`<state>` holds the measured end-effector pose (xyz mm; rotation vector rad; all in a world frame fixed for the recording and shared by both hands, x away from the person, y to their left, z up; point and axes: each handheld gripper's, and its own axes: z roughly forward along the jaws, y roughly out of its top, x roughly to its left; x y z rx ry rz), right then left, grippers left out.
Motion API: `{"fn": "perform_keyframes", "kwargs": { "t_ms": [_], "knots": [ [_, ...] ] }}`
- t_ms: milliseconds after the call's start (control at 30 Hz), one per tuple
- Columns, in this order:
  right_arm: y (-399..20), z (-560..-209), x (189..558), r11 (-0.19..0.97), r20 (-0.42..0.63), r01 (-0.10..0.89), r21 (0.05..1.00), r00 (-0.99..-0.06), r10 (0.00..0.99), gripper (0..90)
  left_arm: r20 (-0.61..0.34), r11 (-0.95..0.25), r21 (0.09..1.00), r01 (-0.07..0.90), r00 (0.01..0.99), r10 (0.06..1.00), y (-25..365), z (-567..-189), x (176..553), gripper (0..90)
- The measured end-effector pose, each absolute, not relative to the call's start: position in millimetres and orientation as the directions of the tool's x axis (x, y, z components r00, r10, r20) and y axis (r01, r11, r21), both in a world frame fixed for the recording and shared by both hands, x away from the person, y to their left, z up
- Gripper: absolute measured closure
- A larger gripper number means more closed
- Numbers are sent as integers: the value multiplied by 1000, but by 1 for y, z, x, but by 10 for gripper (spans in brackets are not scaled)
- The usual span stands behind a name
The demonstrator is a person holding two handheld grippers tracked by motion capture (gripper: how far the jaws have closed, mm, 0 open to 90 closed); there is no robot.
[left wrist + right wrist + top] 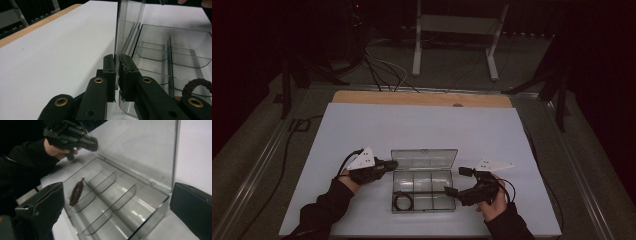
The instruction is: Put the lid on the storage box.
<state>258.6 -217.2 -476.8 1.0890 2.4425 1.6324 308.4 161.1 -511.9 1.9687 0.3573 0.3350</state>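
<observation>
Clear plastic makes up the compartment box point(424, 192) we are working on, which is sitting on the white table sheet point(422, 125) near the front edge, midway between our two hands. From the high view we are seeing its lid point(425, 159) standing open toward the far side, with our left gripper point(391, 164) reaching to the lid's left end and our right gripper point(455, 182) hovering at the box's right side.

Looking along the left gripper point(117, 72) in its own view, we are finding what the high view is too coarse to tell: its two black jaws are clenched on the thin edge of the upright lid point(128, 25), pads pressing on both faces. That view is also catching part of a dark braided ring point(197, 86) at its lower right.

Turning to the right gripper view, we are seeing that gripper's jaws spread wide and released, straddling the box point(120, 205) without touching it. The ring point(76, 192) is lying in the end compartment, leaning against a curved divider, and the left gripper point(88, 143) is showing farther off at the lid point(140, 152).
</observation>
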Motion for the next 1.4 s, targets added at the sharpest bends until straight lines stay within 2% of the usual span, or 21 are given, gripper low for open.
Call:
{"fn": "perform_keyframes", "kwargs": {
  "t_ms": [133, 233, 300, 400, 467, 667, 900, 1067, 1400],
  "knots": [
    [-217, -478, 259, 195, 393, 556, 808, -755, 525, 0, 110, -411, 909, 65, 915, 388, 161, -512, 306, 852],
    [-215, -477, 260, 190, 386, 567, 802, -733, 560, 5, 124, -416, 908, 52, 915, 385, 160, -512, 305, 851],
    [-215, -477, 260, 169, 387, 575, 800, -711, 586, 126, 152, -423, 906, 23, 915, 374, 160, -513, 303, 850],
    [-217, -478, 263, 156, 404, 594, 789, -693, 597, 168, 171, -426, 905, 0, 917, 362, 161, -514, 302, 848],
    [-219, -479, 264, 157, 401, 597, 787, -688, 605, 242, 181, -431, 902, -14, 919, 350, 161, -514, 301, 841],
    [-223, -477, 262, 174, 397, 604, 778, -687, 608, 592, 199, -438, 898, -33, 920, 338, 161, -514, 299, 829],
    [-224, -473, 260, 187, 390, 604, 775, -689, 611, 892, 202, -445, 895, -35, 921, 333, 161, -513, 298, 814],
    [-225, -470, 259, 182, 378, 592, 785, -690, 617, 896, 150, -434, 901, 15, 927, 343, 161, -513, 299, 785],
    [-225, -470, 259, 184, 371, 585, 790, -695, 616, 896, 117, -419, 907, 37, 934, 337, 160, -512, 297, 688]
  ]
}}
